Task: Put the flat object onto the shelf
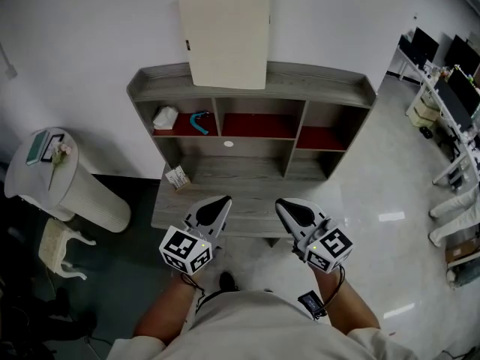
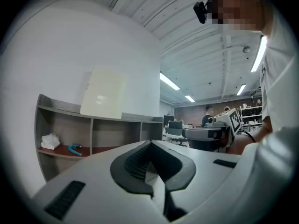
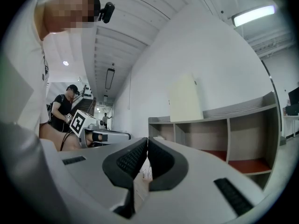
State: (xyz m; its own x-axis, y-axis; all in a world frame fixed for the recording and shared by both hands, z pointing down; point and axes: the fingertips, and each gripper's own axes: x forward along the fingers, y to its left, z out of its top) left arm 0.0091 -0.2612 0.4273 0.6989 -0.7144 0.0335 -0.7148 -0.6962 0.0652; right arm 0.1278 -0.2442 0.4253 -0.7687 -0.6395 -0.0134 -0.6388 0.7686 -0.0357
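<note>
The flat object is a cream board [image 1: 225, 40] standing on the top of the grey shelf unit [image 1: 322, 85], leaning against the white wall. It also shows in the left gripper view [image 2: 103, 92] and the right gripper view [image 3: 185, 98]. Both grippers hover near the desk's front edge, well short of the board. My left gripper [image 1: 222, 200] has its dark pads meeting at the tip [image 2: 150, 143], with nothing between them. My right gripper [image 1: 281, 203] is likewise shut and empty [image 3: 147, 139].
In the left cubby lie a crumpled white thing [image 1: 165, 116] and a teal tool [image 1: 199, 121]. A small packet [image 1: 178, 177] sits on the desk's left part. A white ribbed pedestal [image 1: 67, 178] stands left of the desk. Office desks with monitors [image 1: 450, 73] are at the right.
</note>
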